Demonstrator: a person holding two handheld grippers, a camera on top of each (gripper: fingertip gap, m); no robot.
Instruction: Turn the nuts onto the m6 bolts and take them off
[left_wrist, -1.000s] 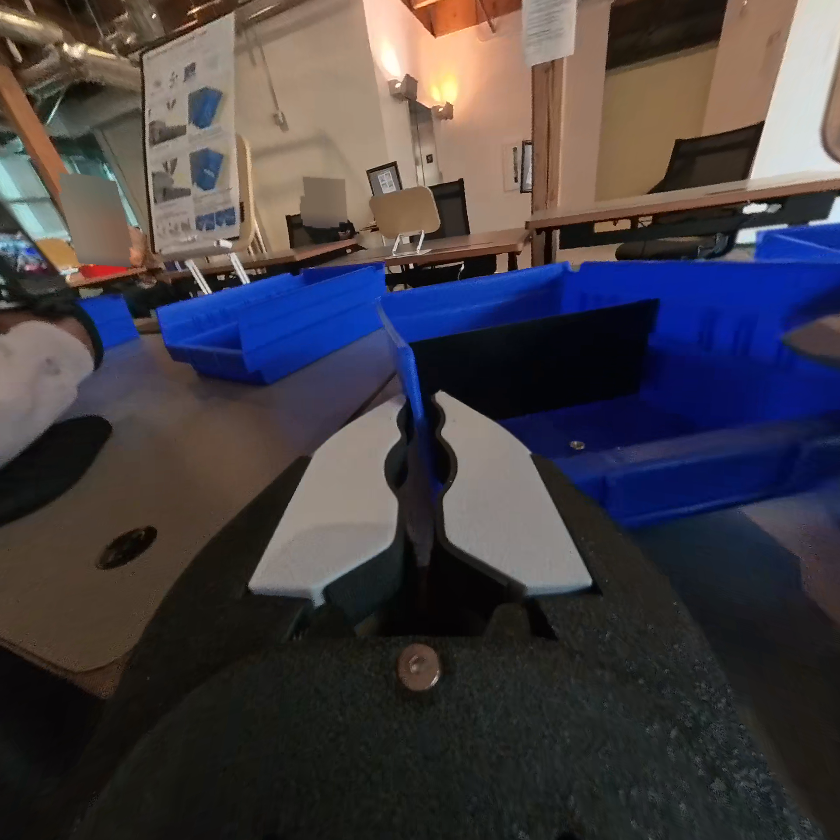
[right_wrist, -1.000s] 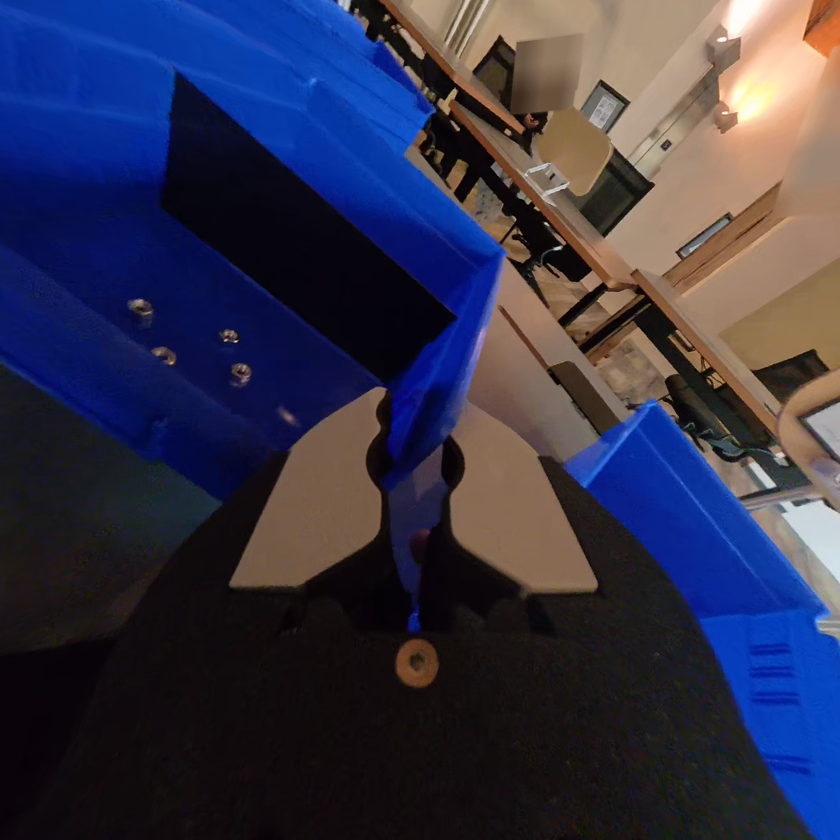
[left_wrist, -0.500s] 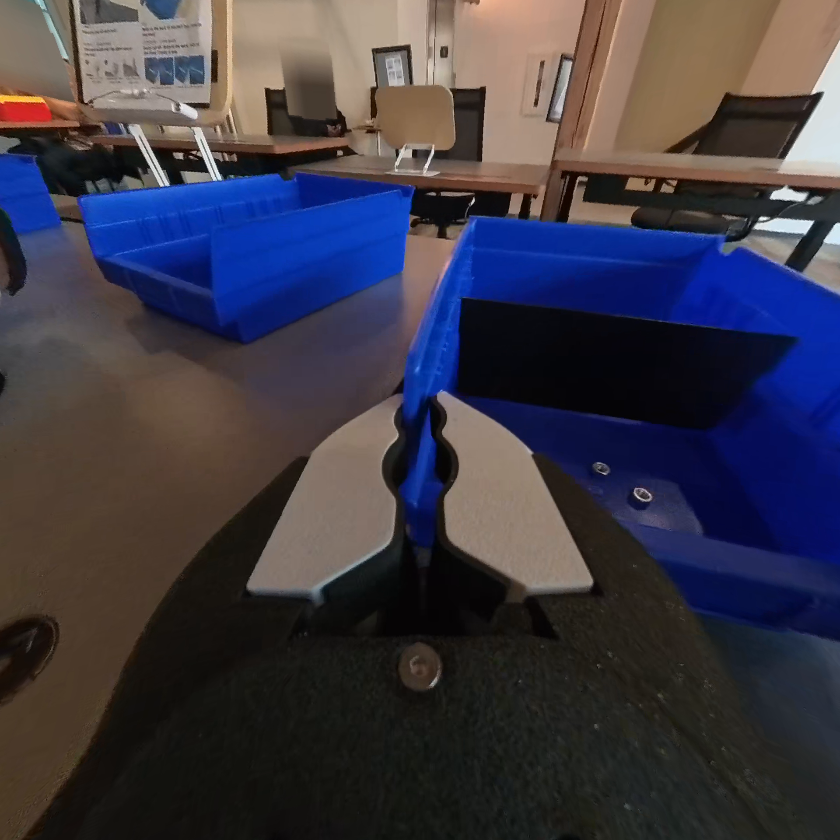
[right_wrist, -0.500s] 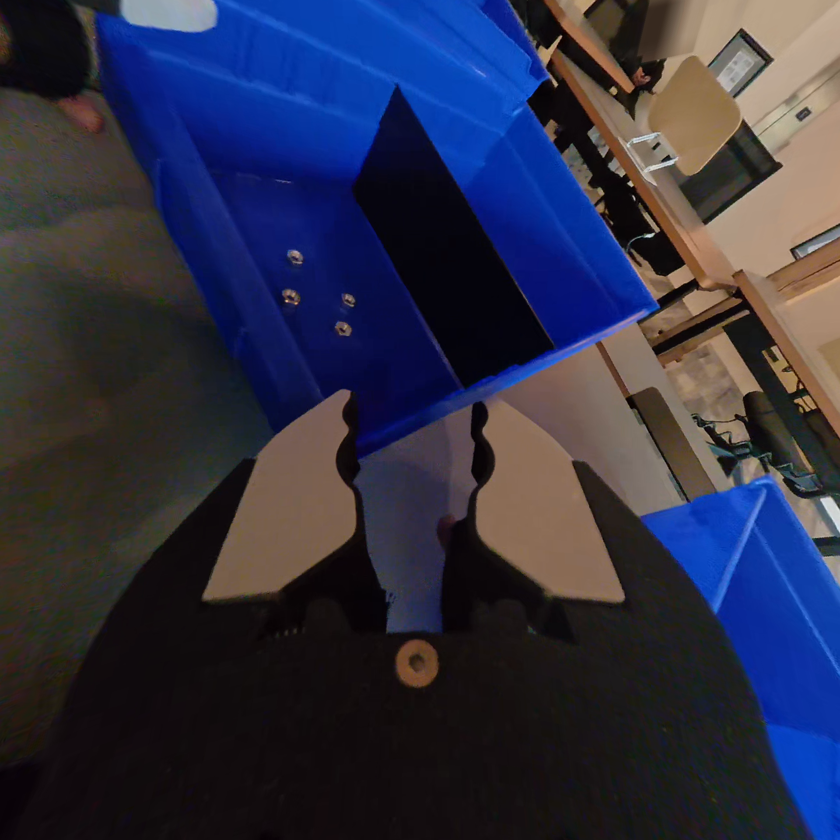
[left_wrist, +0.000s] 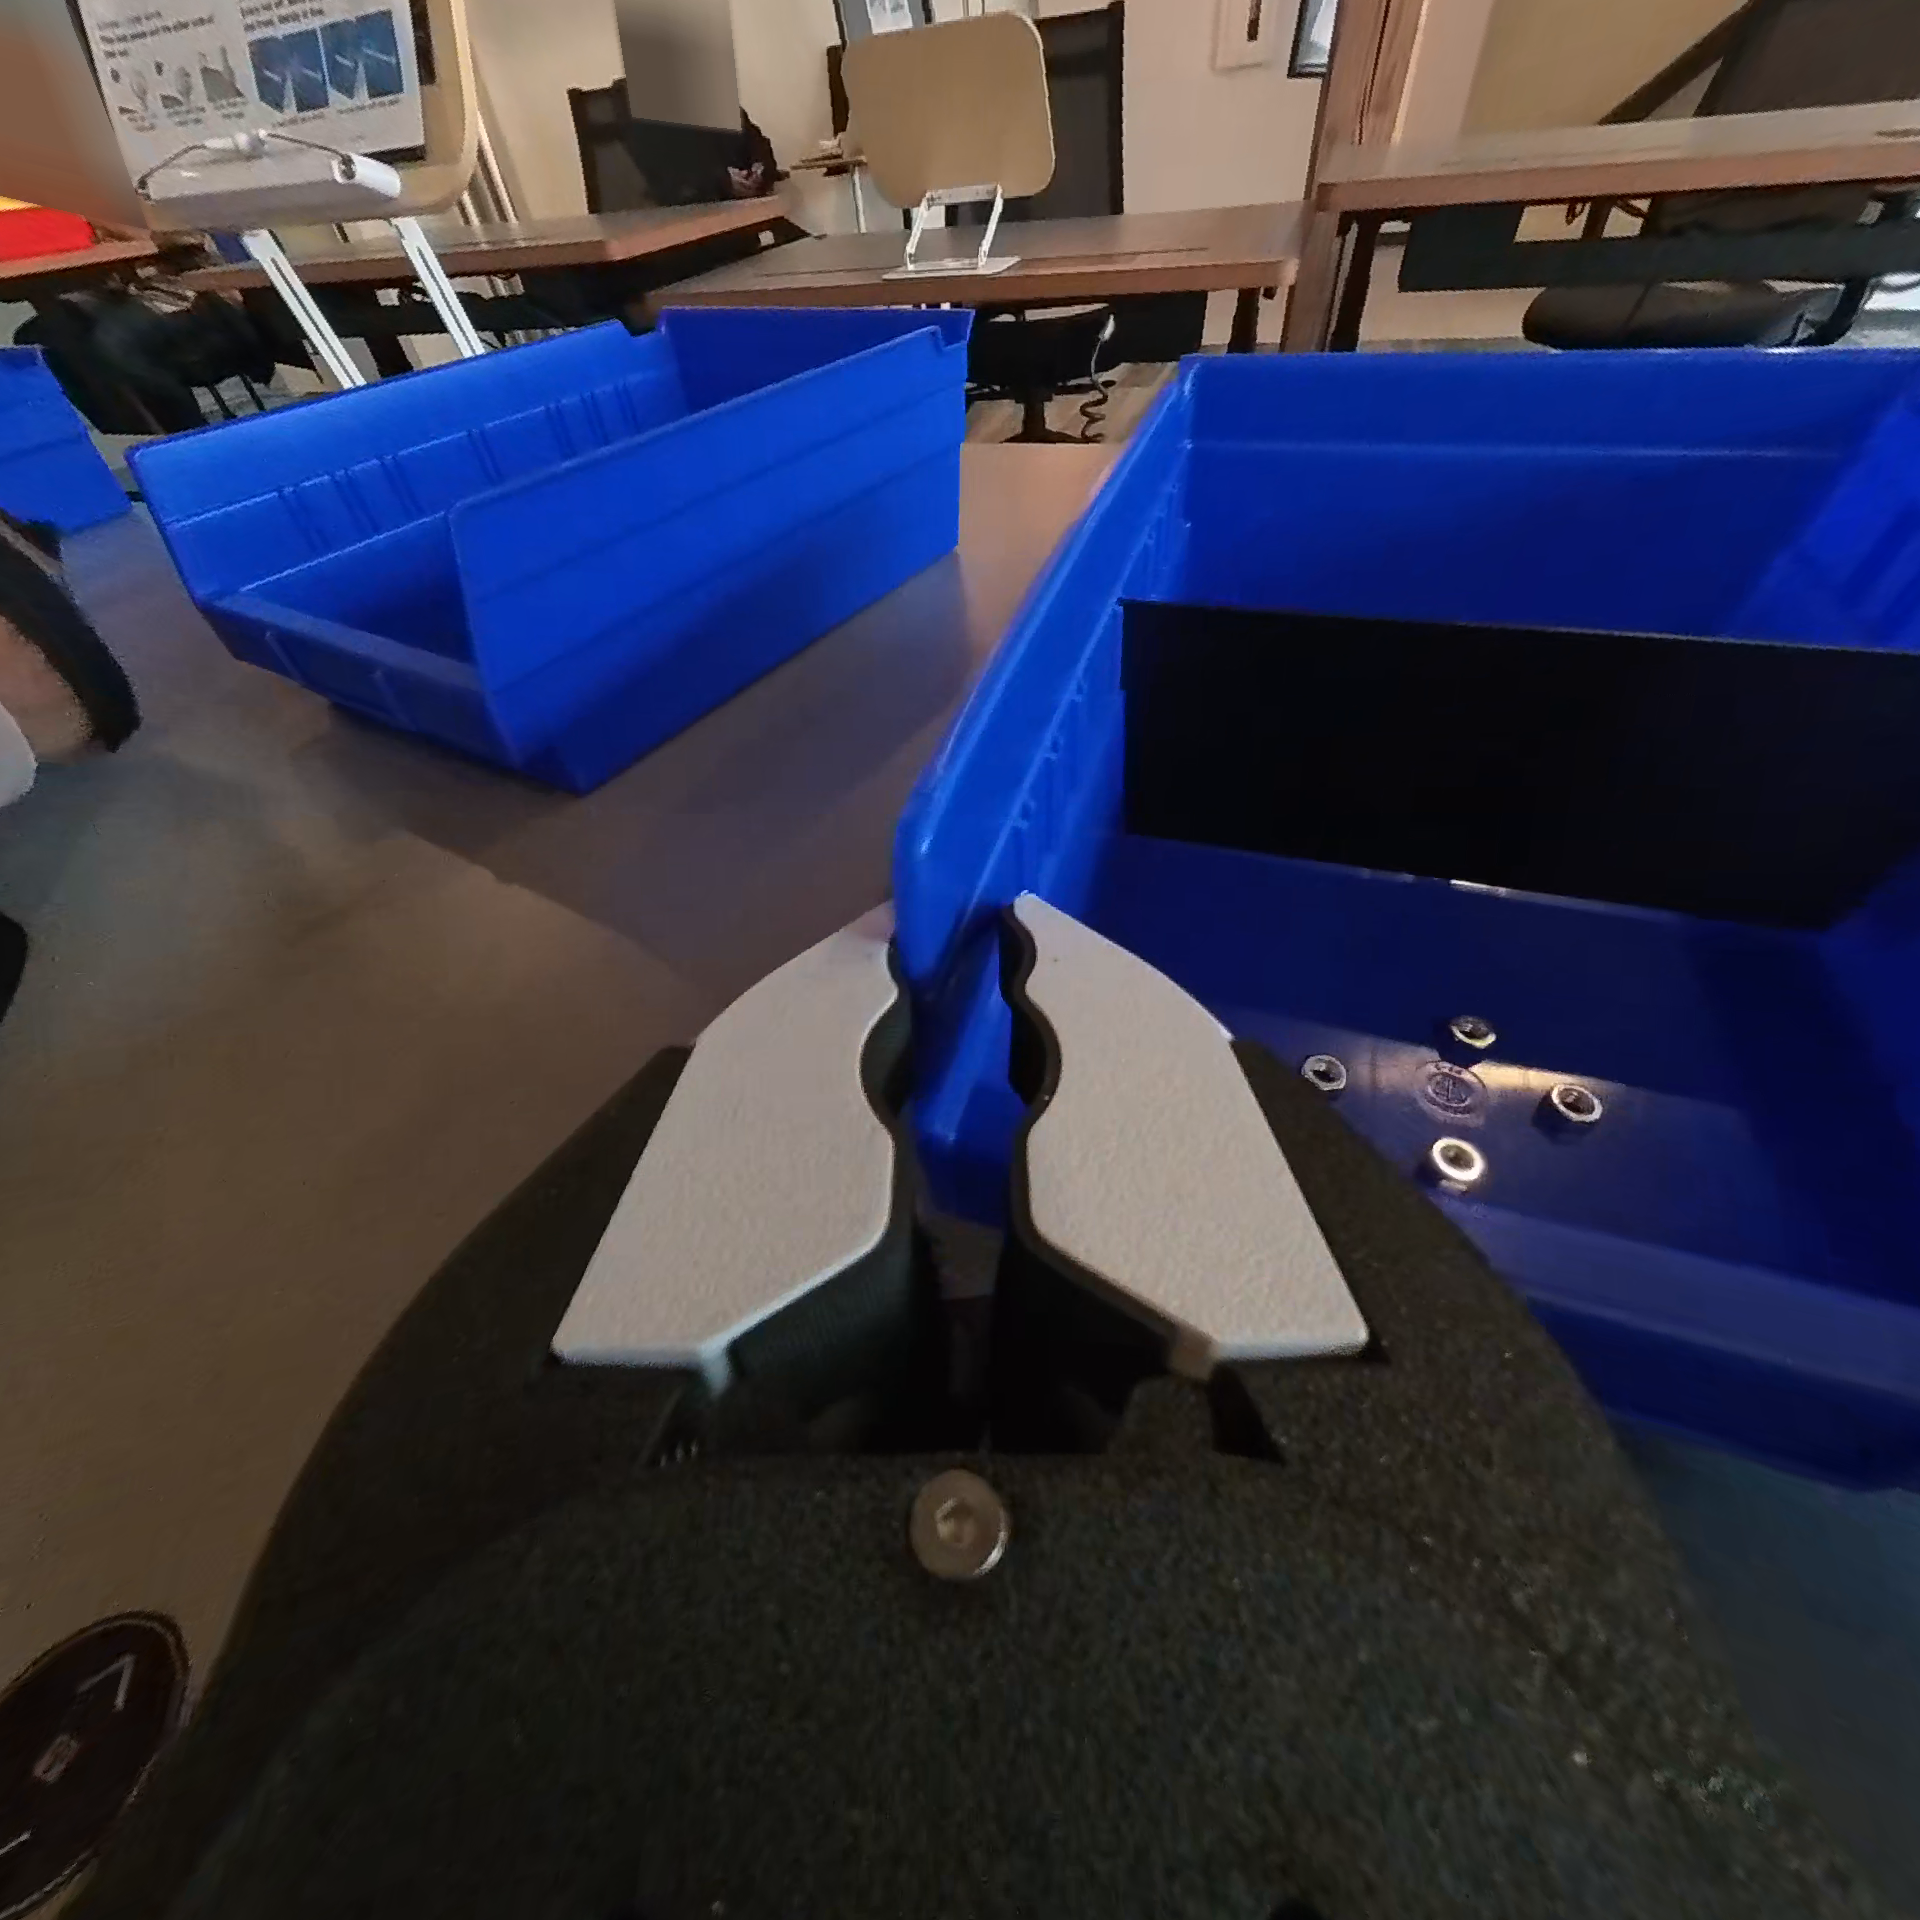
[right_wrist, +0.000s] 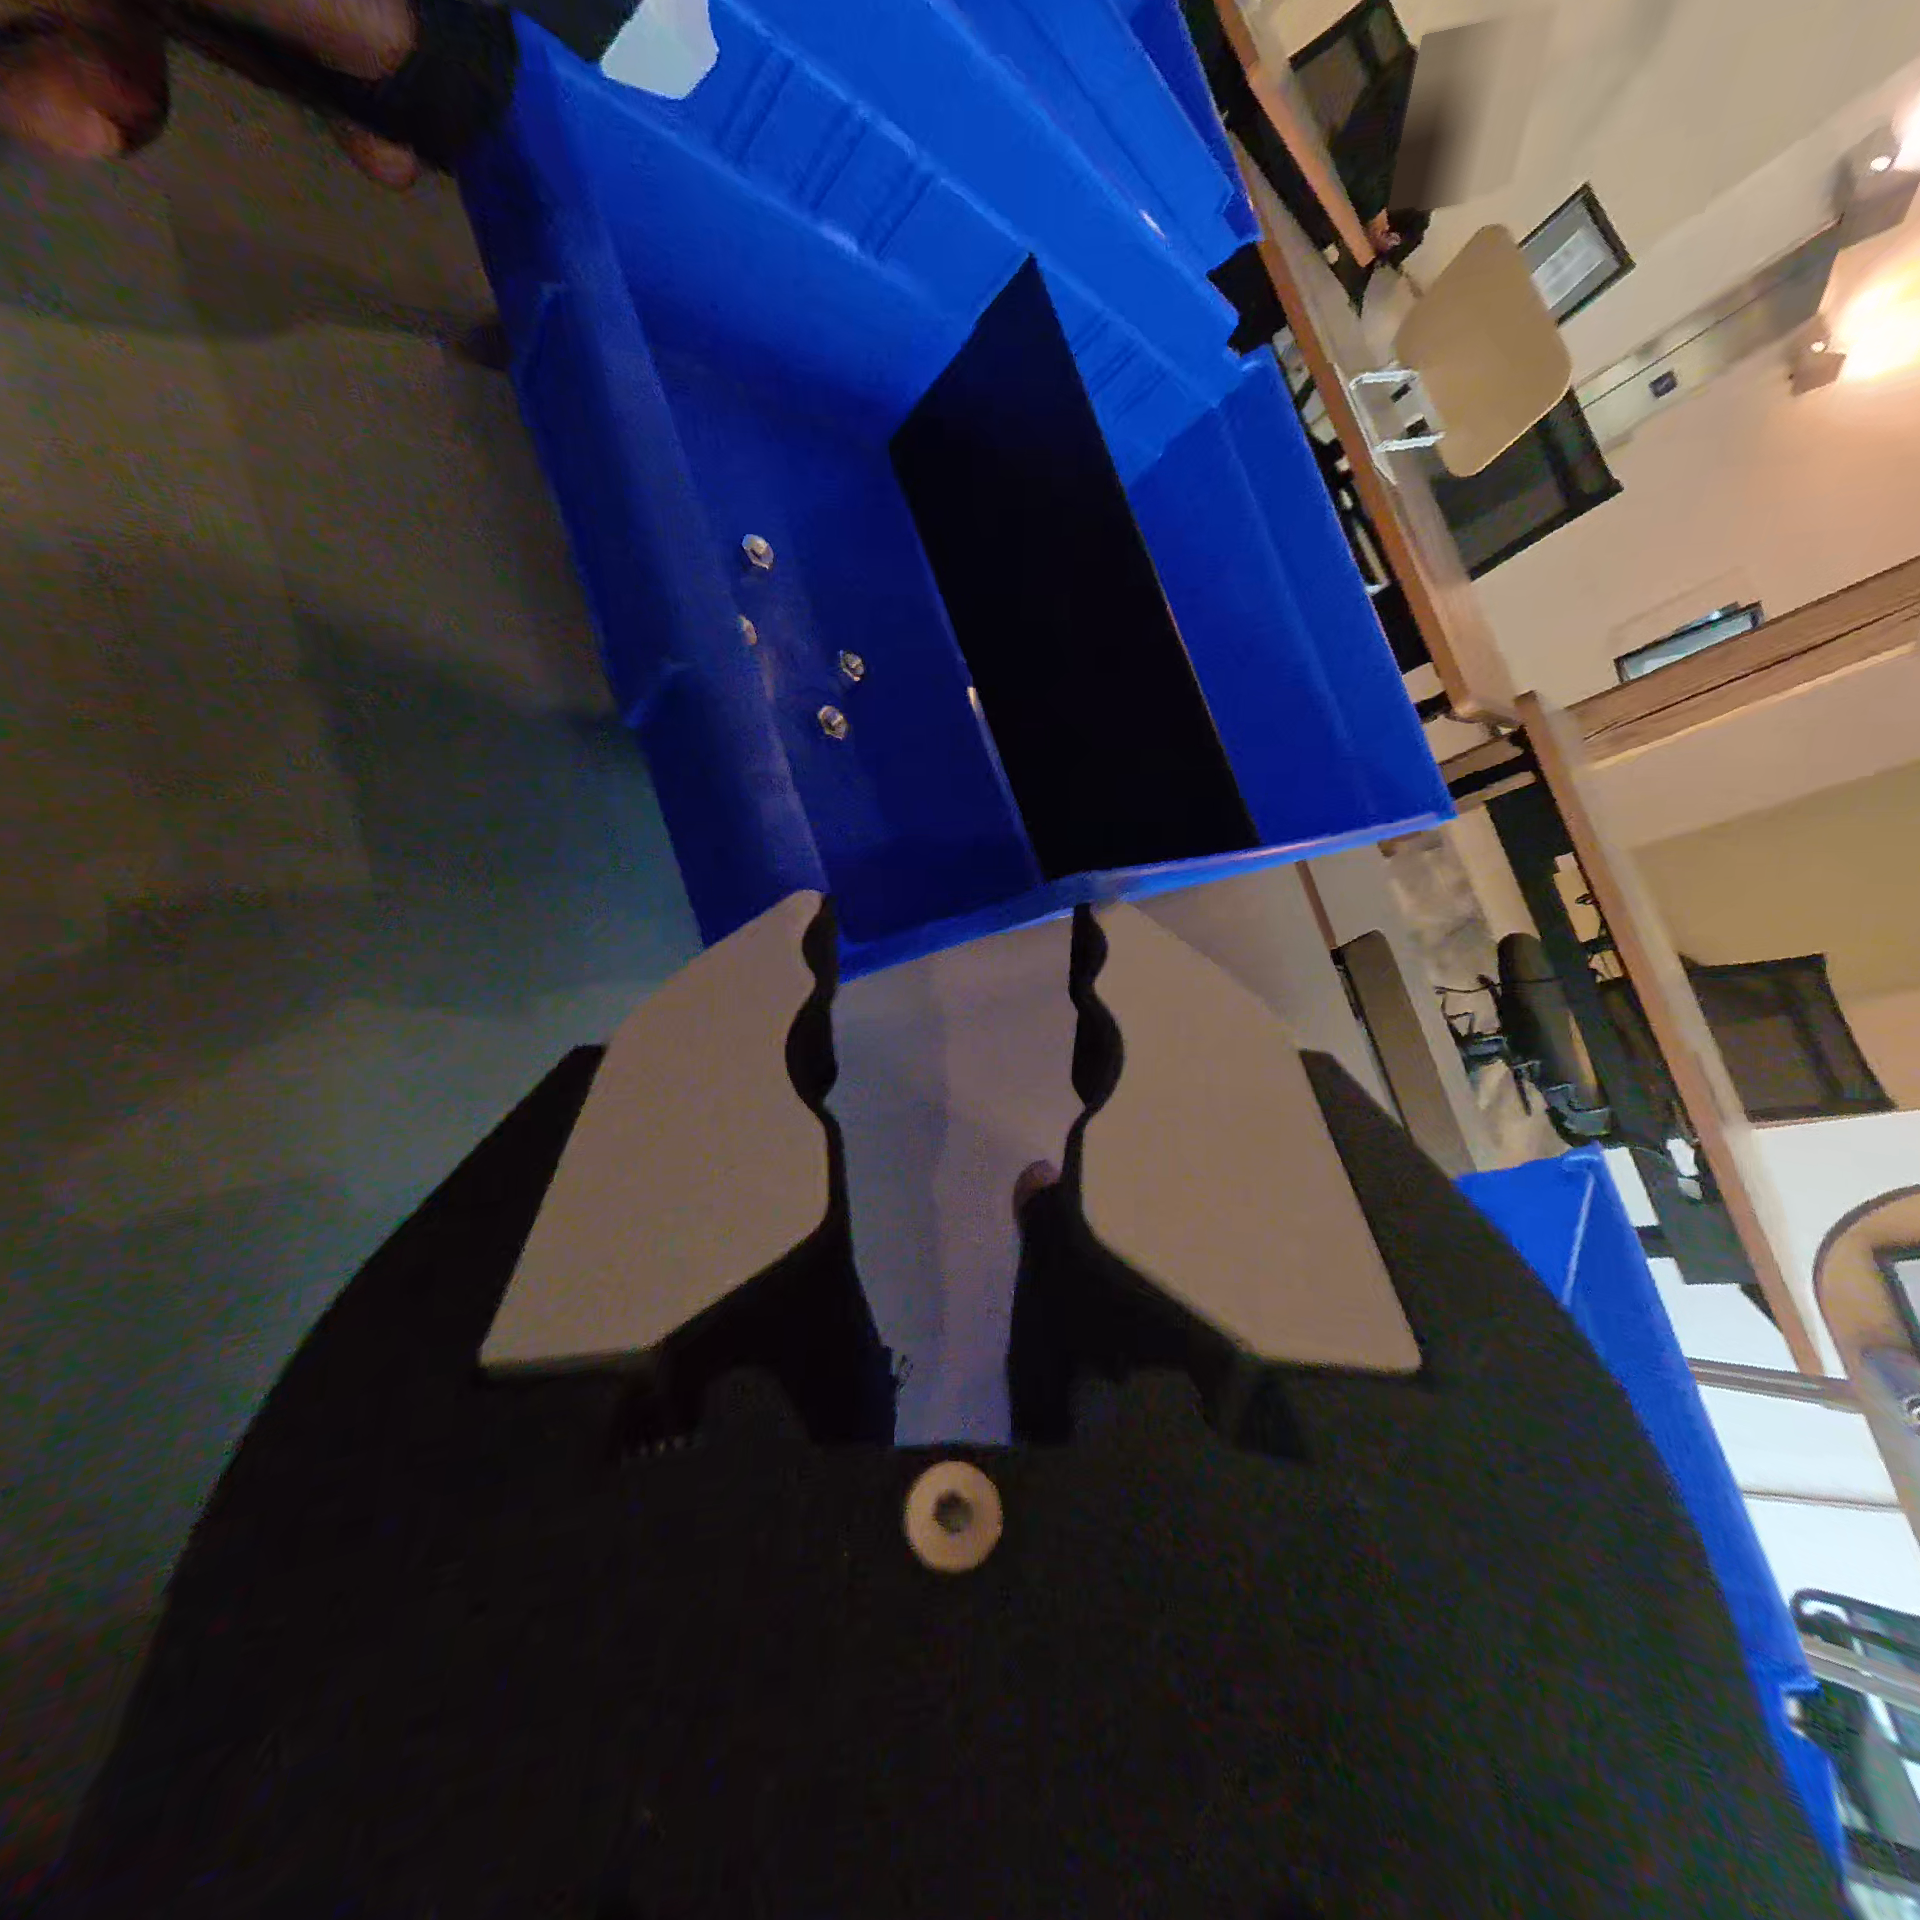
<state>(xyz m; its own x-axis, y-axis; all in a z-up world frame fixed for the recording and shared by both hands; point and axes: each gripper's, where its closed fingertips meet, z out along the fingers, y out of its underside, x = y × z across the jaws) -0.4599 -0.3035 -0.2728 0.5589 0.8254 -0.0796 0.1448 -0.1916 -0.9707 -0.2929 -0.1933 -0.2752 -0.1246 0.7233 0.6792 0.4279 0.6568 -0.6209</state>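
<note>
A blue bin with a black divider stands on the table. Several steel nuts lie on its floor in front of the divider. My left gripper is shut on the bin's near left wall, which runs between the pads. In the right wrist view the same bin, its divider and the nuts show ahead. My right gripper is open and empty, its fingertips just short of the bin's right wall. The left gripper's pale finger shows at the bin's far corner. No bolts are in view.
A second blue bin stands on the table to the left and a third at the far left edge. Another blue bin lies to the right of my right gripper. A person's hand holds the left gripper. Desks and chairs stand behind. One gripper's finger ends stand about 20 centimeters off the other's.
A second ago both grippers clamped the bin's side walls. The right gripper has since opened, let go of the wall and drawn back. The left gripper still holds its wall.
</note>
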